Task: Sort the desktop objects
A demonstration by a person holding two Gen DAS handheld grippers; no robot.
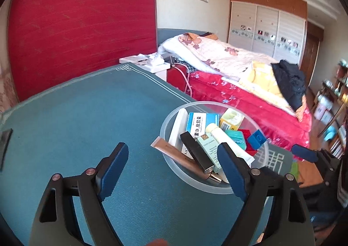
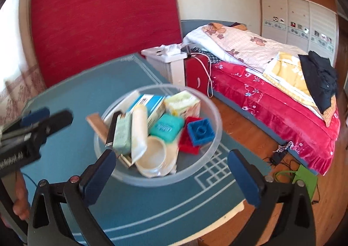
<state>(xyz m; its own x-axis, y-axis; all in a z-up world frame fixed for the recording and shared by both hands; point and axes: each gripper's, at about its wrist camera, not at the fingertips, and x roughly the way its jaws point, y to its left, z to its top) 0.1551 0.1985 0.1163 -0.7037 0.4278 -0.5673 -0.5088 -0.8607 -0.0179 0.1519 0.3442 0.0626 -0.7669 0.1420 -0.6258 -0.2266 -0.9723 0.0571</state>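
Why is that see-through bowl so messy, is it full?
Full. The bowl is heaped with boxes, a cream tube and a blue block.

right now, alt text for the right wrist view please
A clear bowl full of small boxes, a tube and blue and red blocks sits on a teal mat, with the open right tool empty before it. A bed lies behind.

Bed [image 1: 250, 76] w/ quilts, red mattress [image 1: 82, 24] upright, wardrobe [image 1: 267, 30].
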